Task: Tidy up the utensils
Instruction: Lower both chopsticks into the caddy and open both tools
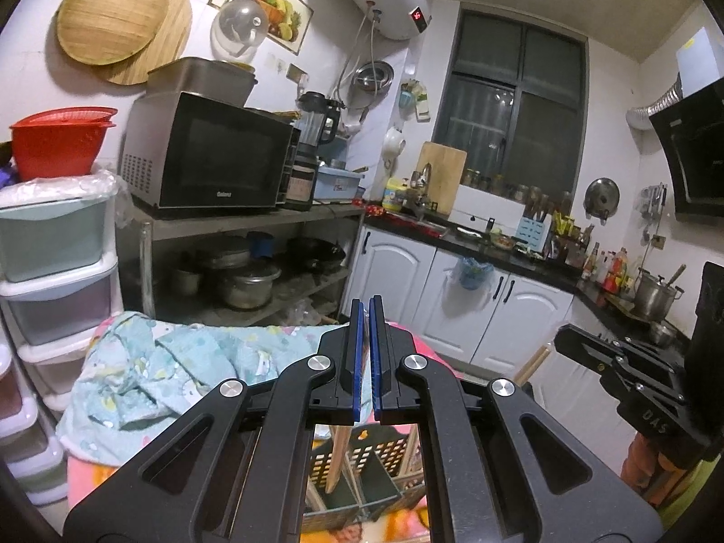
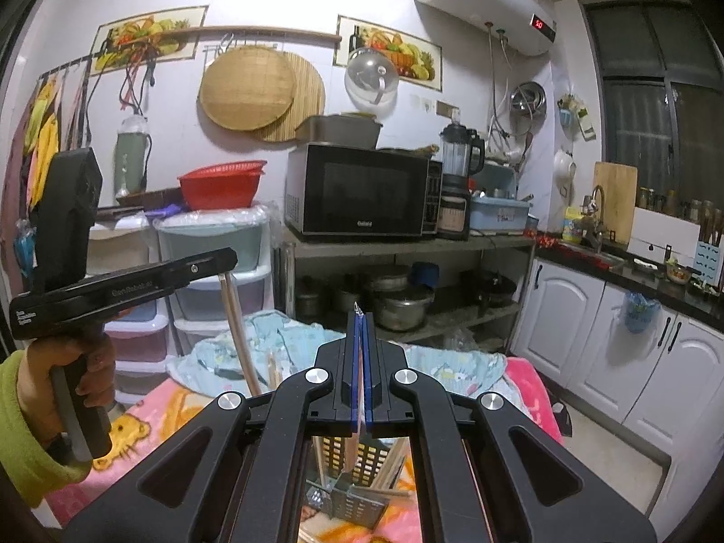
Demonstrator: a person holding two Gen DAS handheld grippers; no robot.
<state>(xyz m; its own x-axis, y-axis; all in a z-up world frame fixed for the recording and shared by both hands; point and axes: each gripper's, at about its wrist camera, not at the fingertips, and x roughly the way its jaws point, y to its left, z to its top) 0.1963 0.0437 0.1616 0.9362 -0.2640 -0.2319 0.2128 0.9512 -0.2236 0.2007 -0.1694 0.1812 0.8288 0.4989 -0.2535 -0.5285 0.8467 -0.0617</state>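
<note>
My left gripper (image 1: pixel 366 316) is shut. The right wrist view shows it (image 2: pixel 228 264) from the side, shut on pale wooden chopsticks (image 2: pixel 237 330) that hang down from its tip. My right gripper (image 2: pixel 360 319) is shut on a thin wooden stick (image 2: pixel 359 407) that runs along its blue pads. In the left wrist view it (image 1: pixel 561 339) sits to the right, with that stick (image 1: pixel 536 364) slanting down below it. A lattice utensil holder (image 1: pixel 366 466) with compartments stands under both grippers (image 2: pixel 357 461). A wooden stick (image 1: pixel 339 452) reaches into it, and more sticks (image 2: pixel 393 464) lean inside.
The holder stands on a pink cartoon blanket (image 2: pixel 135 425) with a crumpled light-blue cloth (image 1: pixel 149 362) behind it. Beyond are a metal shelf with a microwave (image 1: pixel 212 154) and pots, plastic drawers (image 1: pixel 54 271) at left, and white cabinets (image 1: pixel 452 294). A hand in a green sleeve (image 2: pixel 27 430) holds the left gripper.
</note>
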